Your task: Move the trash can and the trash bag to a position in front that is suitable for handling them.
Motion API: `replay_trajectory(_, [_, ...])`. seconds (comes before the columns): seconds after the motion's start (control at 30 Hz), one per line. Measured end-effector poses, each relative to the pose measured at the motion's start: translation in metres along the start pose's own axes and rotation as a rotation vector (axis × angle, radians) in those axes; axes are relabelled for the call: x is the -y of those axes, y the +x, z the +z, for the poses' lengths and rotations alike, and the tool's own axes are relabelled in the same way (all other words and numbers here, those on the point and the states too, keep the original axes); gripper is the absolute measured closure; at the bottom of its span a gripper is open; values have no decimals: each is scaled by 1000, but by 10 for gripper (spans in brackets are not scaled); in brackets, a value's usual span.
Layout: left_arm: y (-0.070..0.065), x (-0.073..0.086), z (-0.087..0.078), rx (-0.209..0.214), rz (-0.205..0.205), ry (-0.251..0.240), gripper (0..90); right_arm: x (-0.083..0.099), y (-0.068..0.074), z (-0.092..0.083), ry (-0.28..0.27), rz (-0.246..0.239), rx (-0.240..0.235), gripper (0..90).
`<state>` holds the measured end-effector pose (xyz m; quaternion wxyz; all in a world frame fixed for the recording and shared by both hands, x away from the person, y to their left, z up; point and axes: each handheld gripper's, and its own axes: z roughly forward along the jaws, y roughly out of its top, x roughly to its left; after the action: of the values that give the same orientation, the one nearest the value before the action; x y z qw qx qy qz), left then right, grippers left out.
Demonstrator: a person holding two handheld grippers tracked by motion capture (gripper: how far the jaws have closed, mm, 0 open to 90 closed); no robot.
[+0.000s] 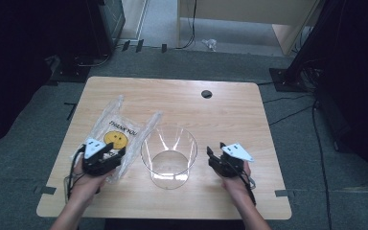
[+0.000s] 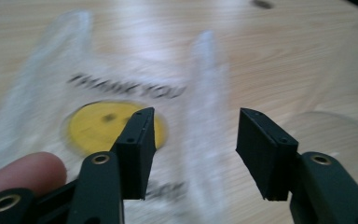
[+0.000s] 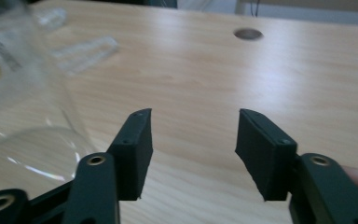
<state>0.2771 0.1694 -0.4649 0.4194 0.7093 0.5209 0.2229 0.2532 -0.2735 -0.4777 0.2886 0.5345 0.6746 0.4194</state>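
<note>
Your left gripper (image 1: 106,154) hovers with jaws apart over the clear plastic bag (image 1: 115,135) lying toward the table's (image 1: 230,115) left edge. Your right gripper (image 1: 216,155), jaws also apart and holding nothing, sits just right of the clear bowl (image 1: 168,156) near the front edge.

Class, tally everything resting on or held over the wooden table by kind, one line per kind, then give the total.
Clear plastic bag printed with THANK YOU and a yellow smiley: 1
Clear round container: 1
Hand-held grippers, left gripper and right gripper, both open: 2
Total: 4
</note>
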Motion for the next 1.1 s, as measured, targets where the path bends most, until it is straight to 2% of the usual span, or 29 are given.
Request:
replay_trajectory(0.1, [26,12,0,-100,-10,27,433,18,-24,-10,41,-7,40,413])
replay_trajectory(0.13, [33,16,1,-119,-21,40,434,29,-37,-16,69,0,64,406])
replay_trajectory(0.17, [38,23,6,-117,-51,71,434,34,-43,-18,80,7,73,403])
replay_trajectory(0.23, [37,27,8,-112,-44,89,436,38,-49,-20,87,12,81,401])
replay_trajectory(0.3, [30,33,13,-112,-17,113,446,42,-55,-22,95,17,96,397])
replay_trajectory(0.33, [21,36,18,-135,3,135,445,45,-59,-24,92,21,106,394])
replay_trajectory(0.4, [18,37,20,-132,5,141,445,46,-60,-24,87,18,112,392])
replay_trajectory(0.47, [12,40,24,-139,27,152,456,51,-61,-22,101,16,104,384])
replay_trajectory(0.5, [9,42,24,-146,45,143,456,51,-61,-22,101,16,104,384])
replay_trajectory(0.67, [-1,44,22,-138,45,138,531,54,-63,-21,105,30,78,380])
replay_trajectory(0.7, [-4,46,21,-137,44,136,532,55,-63,-19,120,47,78,380])
replay_trajectory(0.77, [-13,49,19,-138,44,132,530,55,-64,-19,127,48,77,379])
replay_trajectory(0.8, [-23,52,18,-133,46,128,498,55,-64,-18,128,50,80,379])
replay_trajectory(0.83, [-23,52,18,-133,46,128,487,55,-63,-18,130,48,80,379])
replay_trajectory(0.87, [-32,53,18,-101,35,133,474,55,-63,-17,133,43,80,379])
replay_trajectory(0.9, [-32,53,18,-101,35,133,463,55,-63,-17,133,43,80,379])
replay_trajectory(0.97, [-41,53,17,-58,37,143,450,55,-62,-16,141,33,79,379])
replay_trajectory(1.0, [-45,51,15,-1,29,143,443,55,-62,-16,143,32,80,379])
replay_trajectory(1.07, [-42,41,9,-15,32,99,420,55,-62,-16,144,33,80,378])
replay_trajectory(1.1, [-42,41,9,-15,32,99,401,55,-62,-16,144,33,80,378])
